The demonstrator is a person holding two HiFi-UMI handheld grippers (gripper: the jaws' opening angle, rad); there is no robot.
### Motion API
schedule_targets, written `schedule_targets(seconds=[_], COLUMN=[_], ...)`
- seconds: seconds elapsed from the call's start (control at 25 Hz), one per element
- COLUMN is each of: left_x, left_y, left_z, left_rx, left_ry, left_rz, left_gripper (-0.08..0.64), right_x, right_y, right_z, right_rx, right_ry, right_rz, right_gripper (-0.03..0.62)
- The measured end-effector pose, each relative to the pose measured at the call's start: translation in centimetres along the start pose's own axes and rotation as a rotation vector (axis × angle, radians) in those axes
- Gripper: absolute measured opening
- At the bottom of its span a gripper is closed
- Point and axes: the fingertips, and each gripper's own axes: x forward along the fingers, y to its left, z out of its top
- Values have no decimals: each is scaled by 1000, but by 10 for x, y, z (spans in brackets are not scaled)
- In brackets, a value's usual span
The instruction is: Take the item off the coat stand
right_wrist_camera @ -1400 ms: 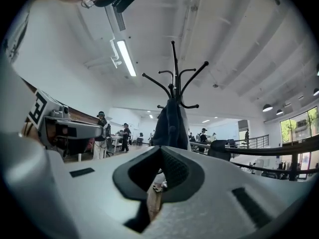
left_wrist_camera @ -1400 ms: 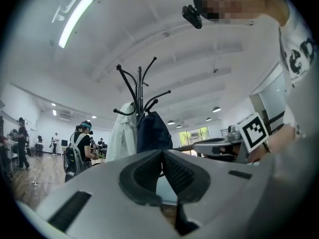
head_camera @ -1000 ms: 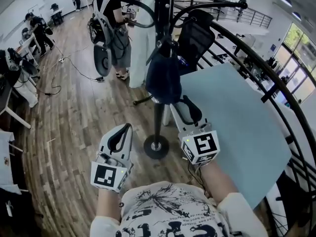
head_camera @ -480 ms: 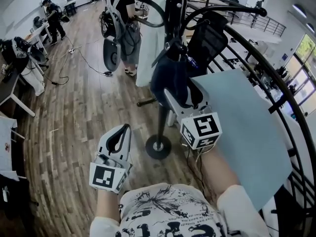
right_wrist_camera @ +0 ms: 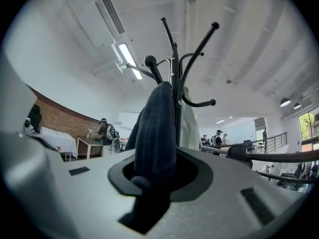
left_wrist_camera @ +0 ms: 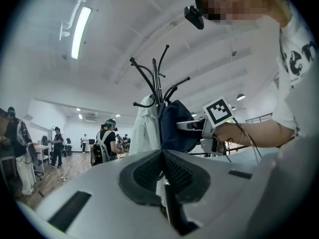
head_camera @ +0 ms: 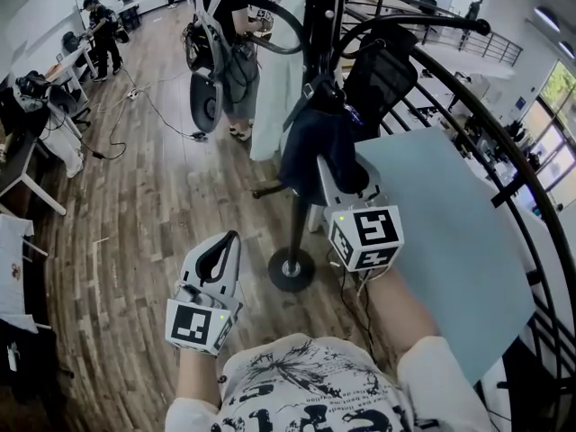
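Note:
A black coat stand (head_camera: 297, 219) rises in front of me with a dark blue cloth item (head_camera: 310, 147) and a white garment (head_camera: 277, 70) hung on its hooks. My right gripper (head_camera: 337, 174) reaches up into the dark blue item's lower part. In the right gripper view the dark blue item (right_wrist_camera: 154, 128) hangs down through the jaws, which are closing and pinch its fabric. The hooks of the coat stand (right_wrist_camera: 174, 68) spread above it. My left gripper (head_camera: 219, 252) hangs low at the left, shut and empty, pointing towards the coat stand (left_wrist_camera: 157, 81).
A large pale blue panel (head_camera: 441, 232) leans at the right against a curved black railing (head_camera: 504, 156). A person with a backpack (head_camera: 220, 52) stands behind the stand. Cables (head_camera: 148, 106) lie on the wooden floor, and desks line the left wall. The stand's round base (head_camera: 291, 270) sits near my feet.
My right gripper has risen from beside the pole up into the dark blue item and now has its fabric between the jaws. The left gripper has stayed put.

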Motion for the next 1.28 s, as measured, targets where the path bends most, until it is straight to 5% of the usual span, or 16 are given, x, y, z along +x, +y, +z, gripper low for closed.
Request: schedule_targets(seconds=[0.72,1.28], left_x=[-35,-94], left_y=[-1,7], left_z=[5,3], left_rx=[-27,-38], left_ry=[-14,-12], left_rz=[-139,-222], left_gripper=[5,5], right_x=[-64,-144], right_y=[24,77], right_z=[61,11], right_rx=[-101,-104], right_ry=[-60,30], right_rz=[-175,-263], right_gripper=[43,46])
